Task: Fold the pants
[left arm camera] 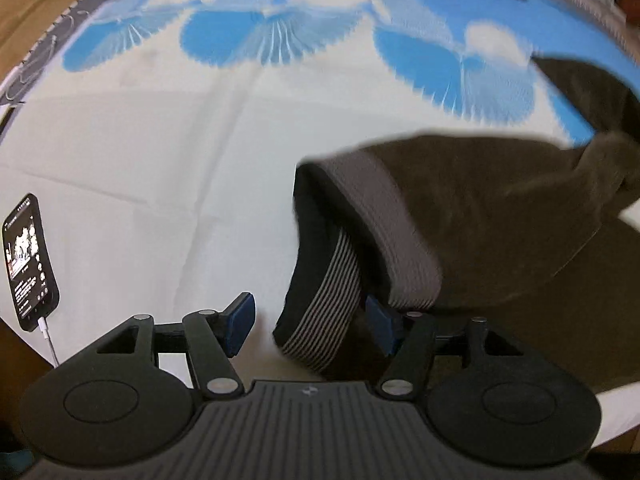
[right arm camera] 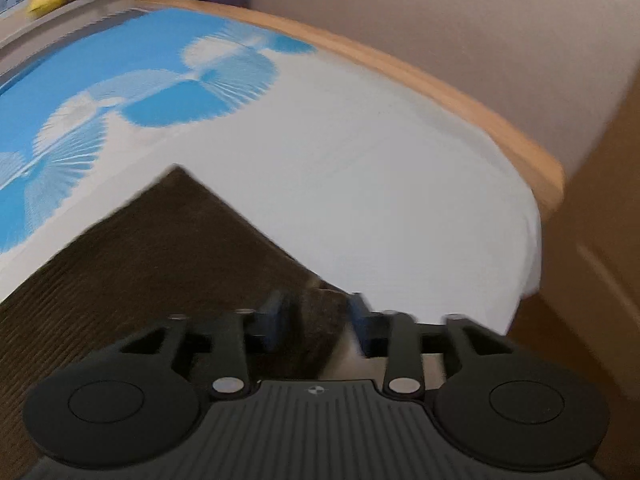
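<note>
Brown pants (left arm camera: pixel 480 208) lie on the white-and-blue sheet (left arm camera: pixel 160 160) toward its right side in your left wrist view; your left hand-held gripper (left arm camera: pixel 310 326) stands open, the striped waistband (left arm camera: pixel 324 296) between the pads, neither visibly pressing. A phone (left arm camera: pixel 28 260) lies by the left edge.

Right wrist view: your right hand-held gripper (right arm camera: pixel 318 322) is part open over a pants corner near the sheet's right edge; grip unclear through blur.
</note>
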Demonstrator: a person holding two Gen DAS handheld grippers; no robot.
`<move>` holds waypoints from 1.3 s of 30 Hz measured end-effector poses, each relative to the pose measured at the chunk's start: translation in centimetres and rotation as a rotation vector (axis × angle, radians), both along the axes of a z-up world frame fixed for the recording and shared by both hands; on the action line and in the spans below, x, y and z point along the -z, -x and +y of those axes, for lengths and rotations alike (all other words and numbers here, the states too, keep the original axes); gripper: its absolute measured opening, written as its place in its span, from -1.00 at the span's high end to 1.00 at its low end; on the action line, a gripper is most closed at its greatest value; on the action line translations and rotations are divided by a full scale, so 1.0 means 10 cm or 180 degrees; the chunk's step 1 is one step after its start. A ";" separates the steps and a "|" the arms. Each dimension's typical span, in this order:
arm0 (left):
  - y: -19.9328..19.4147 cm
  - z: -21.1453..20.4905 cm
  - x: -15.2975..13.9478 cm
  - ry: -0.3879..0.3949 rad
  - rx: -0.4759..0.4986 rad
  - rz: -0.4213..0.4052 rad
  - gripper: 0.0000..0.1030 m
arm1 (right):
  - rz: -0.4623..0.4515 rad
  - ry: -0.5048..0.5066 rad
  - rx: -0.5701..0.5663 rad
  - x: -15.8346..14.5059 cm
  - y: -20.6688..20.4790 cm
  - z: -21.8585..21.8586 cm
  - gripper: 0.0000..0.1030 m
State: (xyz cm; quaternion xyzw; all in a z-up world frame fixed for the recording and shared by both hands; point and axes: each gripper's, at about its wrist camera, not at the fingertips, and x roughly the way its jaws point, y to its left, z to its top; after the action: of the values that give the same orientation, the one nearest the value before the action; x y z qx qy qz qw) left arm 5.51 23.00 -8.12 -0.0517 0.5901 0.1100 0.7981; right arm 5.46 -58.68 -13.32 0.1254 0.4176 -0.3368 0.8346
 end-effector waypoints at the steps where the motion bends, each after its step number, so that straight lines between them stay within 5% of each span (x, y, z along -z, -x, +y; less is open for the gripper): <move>1: -0.01 0.00 0.06 0.0001 0.0030 -0.0020 -0.30 | -0.0031 0.0028 -0.0059 -0.04 0.00 0.05 0.08; 5: -0.04 0.02 0.44 0.0110 0.0003 0.0175 -0.29 | -0.0226 -0.0116 -0.0268 -0.22 -0.04 0.16 0.08; 9: -0.15 -0.08 0.46 0.0218 0.0082 -0.0012 -0.35 | -0.0404 -0.0384 -0.0604 -0.38 -0.14 0.34 0.08; 13: -0.19 -0.17 0.58 0.0124 0.0154 0.0068 -0.35 | -0.0443 -0.0956 -0.0969 -0.42 -0.30 0.53 0.00; 15: -0.19 -0.19 0.57 0.0127 0.0197 0.0041 -0.21 | -0.0373 -0.0978 -0.1074 -0.43 -0.37 0.67 0.00; 18: -0.20 -0.21 0.47 0.0130 0.0298 -0.0041 0.39 | -0.0374 -0.0865 -0.1197 -0.51 -0.44 0.88 0.01; 19: -0.17 -0.23 0.41 0.0107 0.0370 -0.0086 0.73 | -0.0379 -0.0838 -0.1220 -0.54 -0.45 0.95 0.01; 20: -0.14 -0.25 0.36 0.0013 0.0440 -0.0105 0.75 | -0.0377 -0.0831 -0.1231 -0.55 -0.47 1.00 0.01; 29: 0.03 -0.15 0.20 -0.0049 0.0444 -0.0039 0.76 | -0.0363 -0.0859 -0.1304 -0.61 -0.64 1.52 0.01; 34: 0.06 -0.08 -0.07 -0.0238 0.0257 -0.0269 0.33 | -0.0333 -0.0749 -0.1572 -0.64 -0.74 1.81 0.01; 37: 0.10 -0.10 -0.35 0.0054 0.0226 -0.0756 0.30 | -0.0345 -0.0696 -0.1757 -0.66 -0.77 1.96 0.01; 39: 0.05 -0.27 -0.39 0.0348 0.0458 -0.0827 0.23 | -0.0382 -0.0681 -0.1879 -0.68 -0.78 2.04 0.01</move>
State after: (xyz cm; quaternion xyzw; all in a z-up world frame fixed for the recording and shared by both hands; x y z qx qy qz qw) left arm 4.98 20.34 -4.19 -0.0666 0.4891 0.0126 0.8696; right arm 13.23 -38.33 -6.48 0.1055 0.4190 -0.0262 0.9015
